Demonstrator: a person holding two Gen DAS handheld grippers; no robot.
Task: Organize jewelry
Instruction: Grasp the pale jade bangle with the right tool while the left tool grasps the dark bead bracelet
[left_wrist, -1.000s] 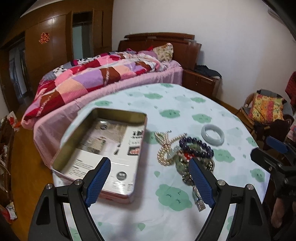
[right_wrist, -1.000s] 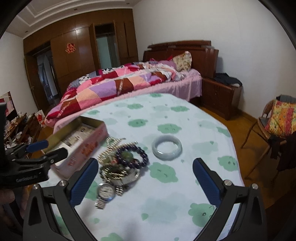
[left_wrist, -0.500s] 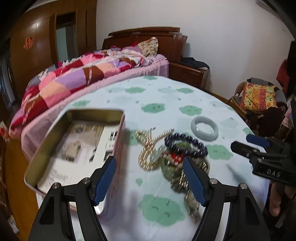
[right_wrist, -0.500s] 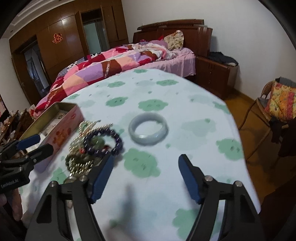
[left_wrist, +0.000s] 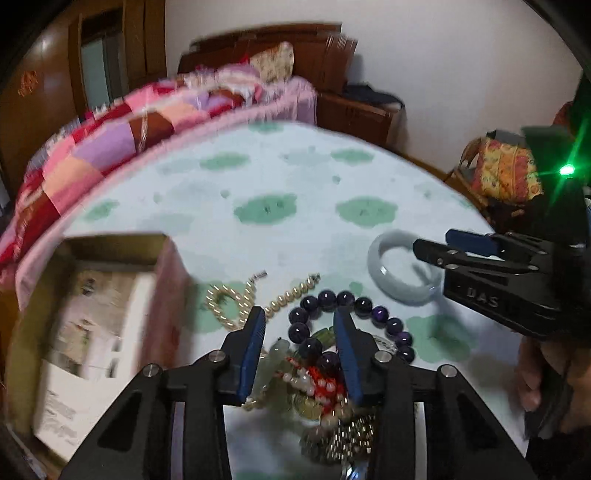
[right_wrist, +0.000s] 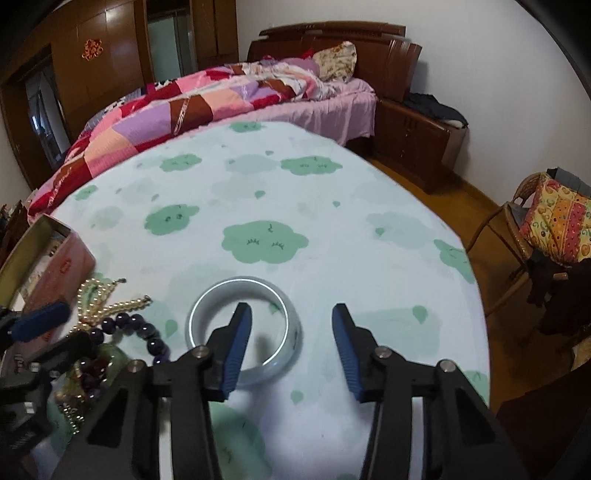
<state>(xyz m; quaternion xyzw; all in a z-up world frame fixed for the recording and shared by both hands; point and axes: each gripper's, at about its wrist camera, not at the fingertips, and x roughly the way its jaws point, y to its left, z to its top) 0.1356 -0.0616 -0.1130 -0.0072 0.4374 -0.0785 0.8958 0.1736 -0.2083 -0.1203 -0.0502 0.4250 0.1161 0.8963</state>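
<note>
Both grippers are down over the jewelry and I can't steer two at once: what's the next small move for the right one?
Probably close the right gripper on the pale bangle. It is open, with one finger inside the ring and the other outside its right wall, so closing should pinch that wall. The bangle lies flat on the tablecloth, apart from the bead pile.

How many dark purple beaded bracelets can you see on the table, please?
1. The purple bead bracelet lies on the jewelry pile beside the pale bangle, under the left gripper. Others may be buried in the pile.
</note>
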